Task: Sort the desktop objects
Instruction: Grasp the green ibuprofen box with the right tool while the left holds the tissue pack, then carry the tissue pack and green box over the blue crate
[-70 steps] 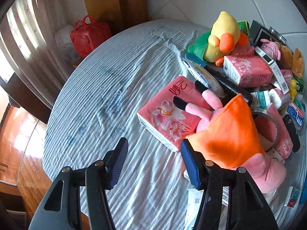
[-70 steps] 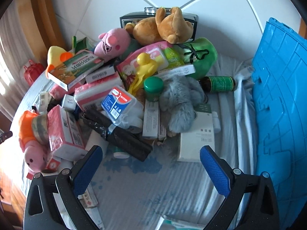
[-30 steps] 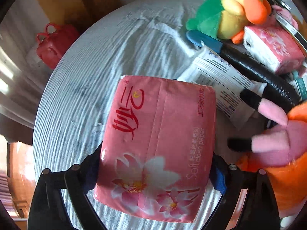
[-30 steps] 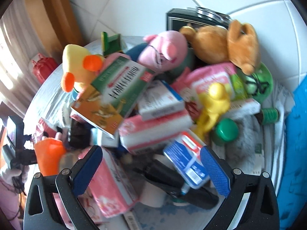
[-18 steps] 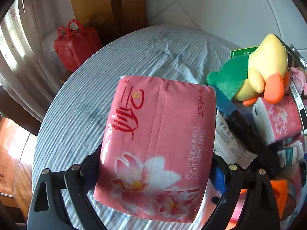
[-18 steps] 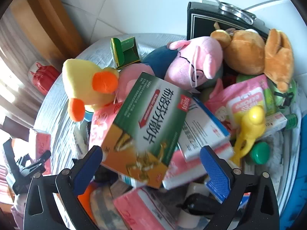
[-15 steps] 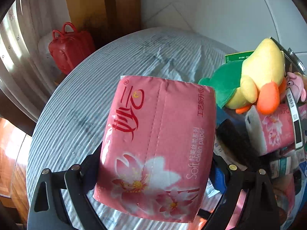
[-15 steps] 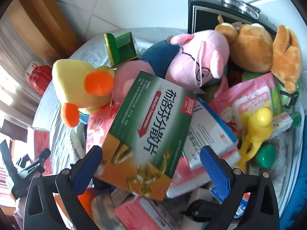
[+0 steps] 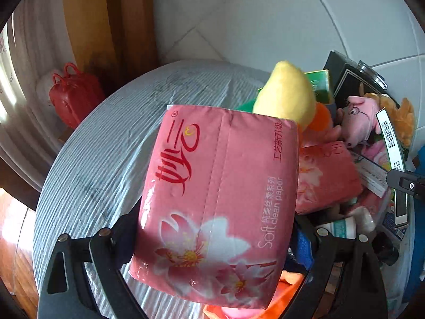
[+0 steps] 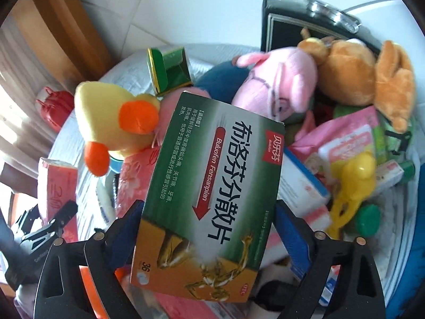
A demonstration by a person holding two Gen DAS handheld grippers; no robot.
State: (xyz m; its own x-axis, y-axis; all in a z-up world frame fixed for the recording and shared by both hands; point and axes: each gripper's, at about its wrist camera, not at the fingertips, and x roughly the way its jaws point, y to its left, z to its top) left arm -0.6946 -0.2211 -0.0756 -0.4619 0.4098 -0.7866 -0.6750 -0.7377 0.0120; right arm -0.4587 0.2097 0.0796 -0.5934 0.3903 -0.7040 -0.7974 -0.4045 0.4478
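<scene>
Above the cloth-covered table (image 9: 87,159), the left gripper (image 9: 212,226) pinches a pink tissue pack (image 9: 217,202) across its width, while the right gripper (image 10: 207,228), whose jaws have just been closing, clamps a green medicine box (image 10: 209,196) by its long edges over the heap of toys and packets. The pack looks light, soft and slick in its film, so it should squash and may slide unless held near the middle. The carton looks light and stiff but thin-walled, likely to dent, and is best held on its edges.
</scene>
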